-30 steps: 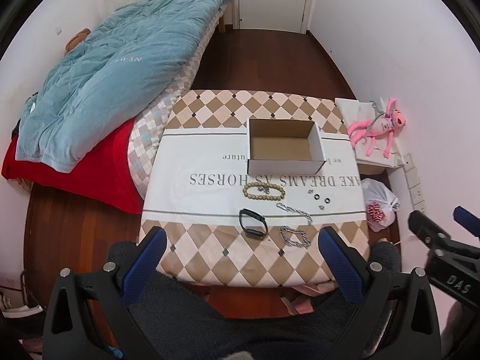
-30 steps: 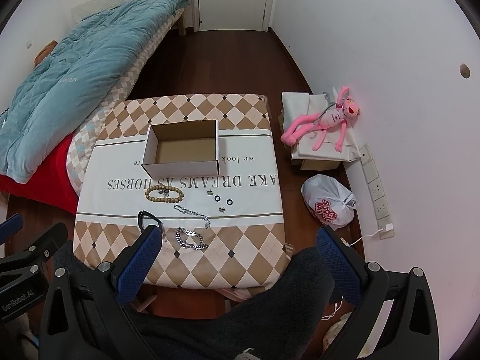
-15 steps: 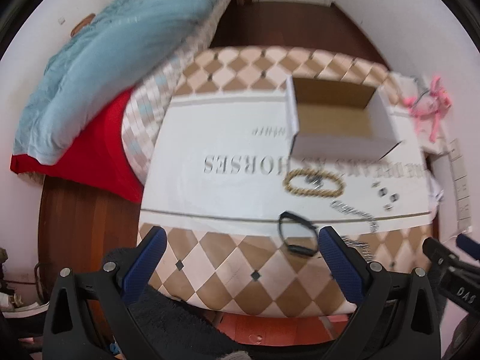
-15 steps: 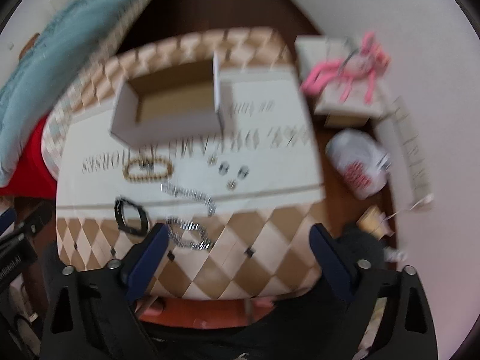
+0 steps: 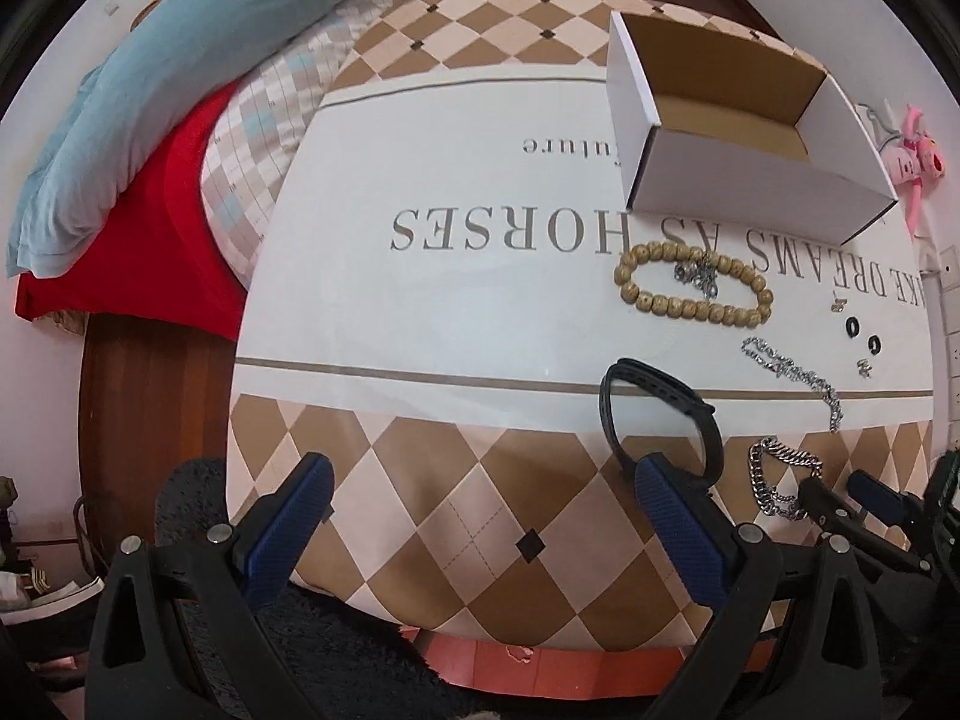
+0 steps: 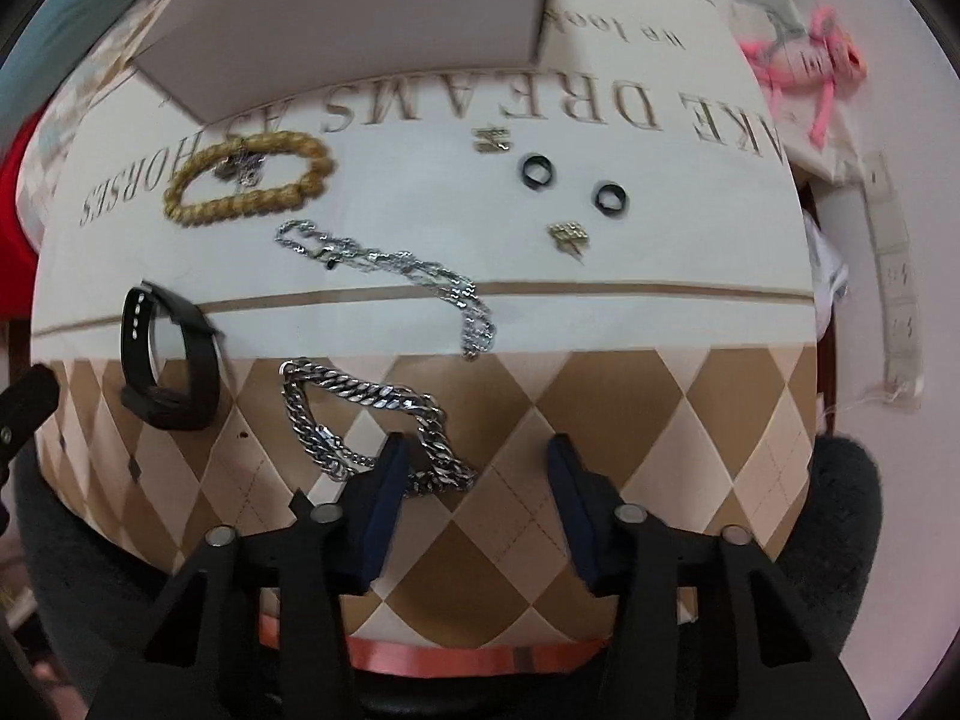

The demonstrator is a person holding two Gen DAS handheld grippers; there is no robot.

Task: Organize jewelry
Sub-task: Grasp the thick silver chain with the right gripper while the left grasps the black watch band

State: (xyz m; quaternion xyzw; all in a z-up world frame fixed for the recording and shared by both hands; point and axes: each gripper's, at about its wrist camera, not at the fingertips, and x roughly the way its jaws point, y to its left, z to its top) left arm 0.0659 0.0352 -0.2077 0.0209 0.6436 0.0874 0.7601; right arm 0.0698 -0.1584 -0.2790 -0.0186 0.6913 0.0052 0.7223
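An open white cardboard box stands on the table's far side; it also shows in the right wrist view. In front of it lie a wooden bead bracelet, a thin silver chain, a thick silver chain, a black band, two black rings and small gold pieces. My left gripper is open, its right finger at the black band. My right gripper is open, narrower, just right of the thick chain's near end.
The table carries a checked cloth with printed words. A bed with a blue quilt and red sheet lies to the left. A pink plush toy and wall sockets are at the right. A dark rug lies below the table's near edge.
Both grippers have come down and forward, close over the table's near edge. The right gripper's jaws have narrowed near the thick chain. The jewelry has not moved.
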